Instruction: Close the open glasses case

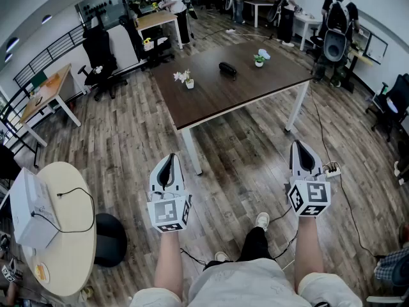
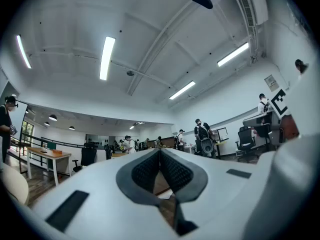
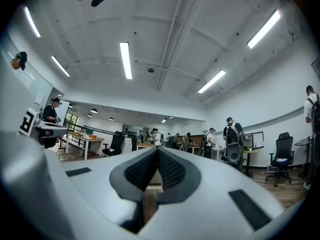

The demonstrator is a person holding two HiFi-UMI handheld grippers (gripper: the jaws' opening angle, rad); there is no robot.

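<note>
Not started: black oval glasses case (image 1: 227, 68) on dark brown table (image 1: 211, 101), upper centre, well apart from left gripper (image 1: 169, 162) and right gripper (image 1: 301, 151), both closed empty.

A brown table (image 1: 243, 91) at twelve o'clock bears two flower pots, one (image 1: 186, 78) at its ten, one (image 1: 259, 59) at its one. Round table (image 1: 64, 254) at eight. People (image 1: 176, 8) at twelve.

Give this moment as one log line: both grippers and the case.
left gripper: shut, empty | right gripper: shut, empty | glasses case: on dark table, untouched, ahead
</note>
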